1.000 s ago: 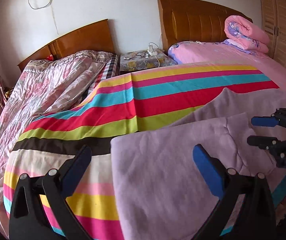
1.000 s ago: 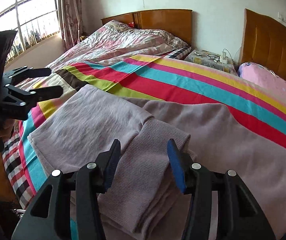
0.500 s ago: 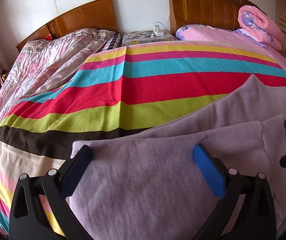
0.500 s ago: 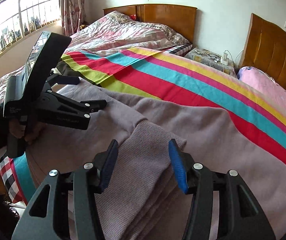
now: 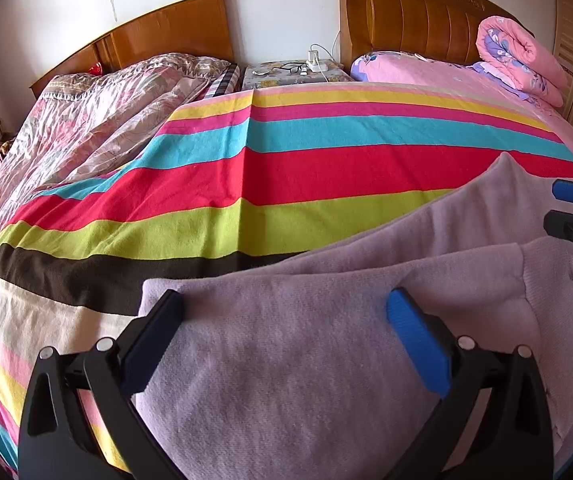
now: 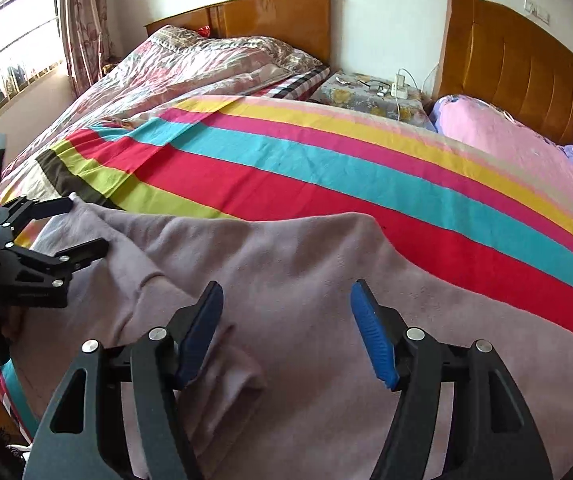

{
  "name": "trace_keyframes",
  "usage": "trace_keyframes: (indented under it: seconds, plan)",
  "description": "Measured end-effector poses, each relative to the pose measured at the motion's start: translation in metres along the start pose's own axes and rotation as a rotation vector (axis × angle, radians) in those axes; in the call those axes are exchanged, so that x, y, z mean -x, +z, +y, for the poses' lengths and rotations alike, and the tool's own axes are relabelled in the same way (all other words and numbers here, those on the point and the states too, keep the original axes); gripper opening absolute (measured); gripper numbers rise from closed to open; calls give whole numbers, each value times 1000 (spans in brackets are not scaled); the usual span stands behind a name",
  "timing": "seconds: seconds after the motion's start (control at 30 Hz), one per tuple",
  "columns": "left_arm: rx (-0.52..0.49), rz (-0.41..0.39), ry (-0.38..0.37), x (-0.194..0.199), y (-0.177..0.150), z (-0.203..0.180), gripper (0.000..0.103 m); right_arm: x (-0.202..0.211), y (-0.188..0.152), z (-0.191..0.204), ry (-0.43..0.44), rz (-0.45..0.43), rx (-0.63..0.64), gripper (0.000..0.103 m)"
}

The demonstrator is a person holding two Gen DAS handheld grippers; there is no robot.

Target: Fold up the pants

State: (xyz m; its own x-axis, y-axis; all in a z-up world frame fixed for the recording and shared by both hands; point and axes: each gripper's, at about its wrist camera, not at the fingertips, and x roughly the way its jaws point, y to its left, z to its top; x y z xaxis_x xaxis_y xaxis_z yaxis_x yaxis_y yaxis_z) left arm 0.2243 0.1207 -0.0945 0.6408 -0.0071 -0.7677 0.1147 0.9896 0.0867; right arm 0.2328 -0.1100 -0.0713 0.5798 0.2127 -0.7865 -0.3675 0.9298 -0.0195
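Mauve knit pants [image 5: 294, 364] lie on the striped blanket [image 5: 286, 168], with one part folded over another and a ribbed cuff [image 6: 230, 376] near the front. My left gripper [image 5: 286, 312] is open and hovers low over the pants' left end; it also shows in the right wrist view [image 6: 86, 226]. My right gripper [image 6: 286, 308] is open above the pants, just right of the cuff; it shows at the right edge of the left wrist view [image 5: 570, 210]. Neither holds cloth.
The striped blanket [image 6: 326, 168] covers two beds pushed together. A floral quilt [image 5: 98, 120] lies at the left, a rolled pink quilt [image 5: 518, 60] at the back right. A nightstand [image 5: 294, 70] with glasses and a charger stands between wooden headboards. A window [image 6: 2, 60] is at the left.
Both grippers have moved forward and lower over the pants. The right gripper has shifted right, off the ribbed cuff, and its fingers have spread wider.
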Motion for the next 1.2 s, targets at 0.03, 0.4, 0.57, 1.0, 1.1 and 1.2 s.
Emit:
trace_keyframes:
  seconds: [0.03, 0.4, 0.57, 1.0, 1.1, 1.2]
  plan:
    - [0, 0, 0, 0, 0, 0, 102, -13, 1, -9, -32, 36, -15, 65]
    - [-1, 1, 1, 0, 0, 1, 102, -21, 4, -56, -120, 47, -103, 78]
    - [1, 2, -1, 1, 0, 1, 102, -23, 4, -84, -103, 41, -177, 84]
    - [-139, -58, -301, 37, 88, -114, 102, 49, -36, -105, -180, -46, -183, 87]
    - [-220, 8, -384, 5, 90, -164, 102, 47, -51, -126, -199, 10, -207, 87]
    - [-280, 92, -316, -34, 78, -193, 102, 44, -69, -158, -262, 79, -252, 87]
